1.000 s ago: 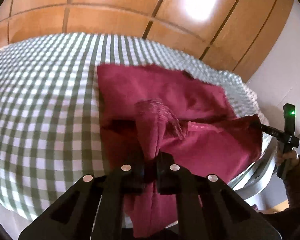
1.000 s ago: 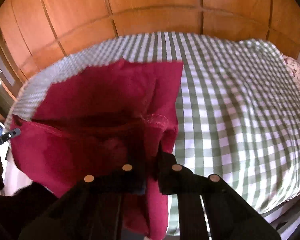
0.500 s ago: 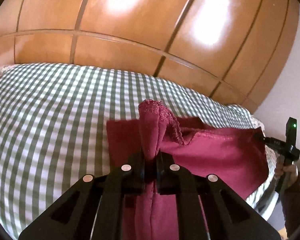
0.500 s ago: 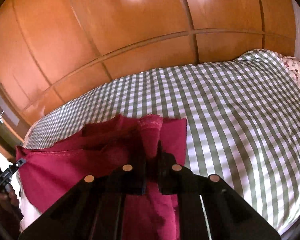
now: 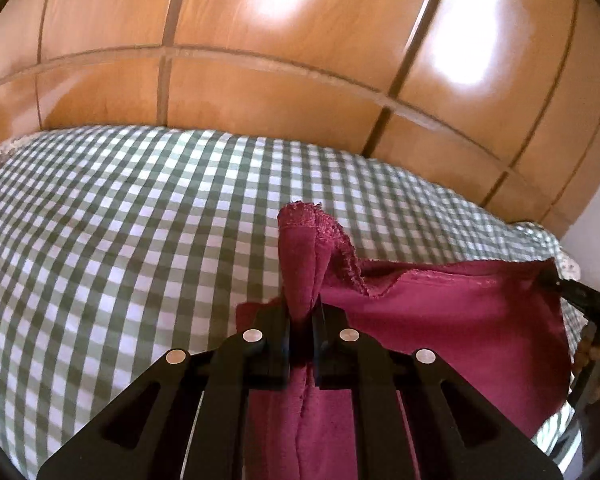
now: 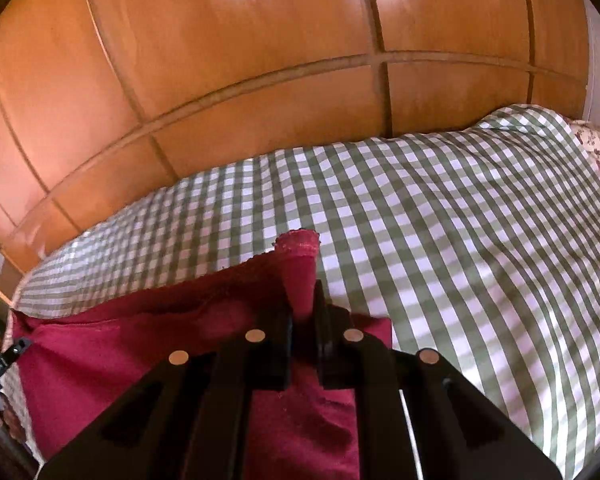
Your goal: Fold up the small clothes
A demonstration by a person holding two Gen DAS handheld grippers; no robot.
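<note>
A dark red garment [image 5: 440,312] hangs stretched between my two grippers above the near edge of a bed. My left gripper [image 5: 300,320] is shut on one bunched corner of it, whose frayed hem sticks up between the fingers. My right gripper [image 6: 302,316] is shut on the other corner; it also shows at the right edge of the left wrist view [image 5: 580,292]. The garment [image 6: 140,344] spans leftward in the right wrist view to the left gripper [image 6: 4,360]. Its lower part hangs out of sight below the fingers.
The bed is covered by a green and white checked sheet [image 5: 120,240], also in the right wrist view [image 6: 460,240]. A floral pillow [image 6: 596,148] lies at the far right. Glossy wooden wardrobe doors [image 5: 300,60] stand behind the bed.
Both grippers have lifted the garment off the sheet and tilted upward. The cloth that lay spread on the bed now hangs between them, with more wardrobe in view.
</note>
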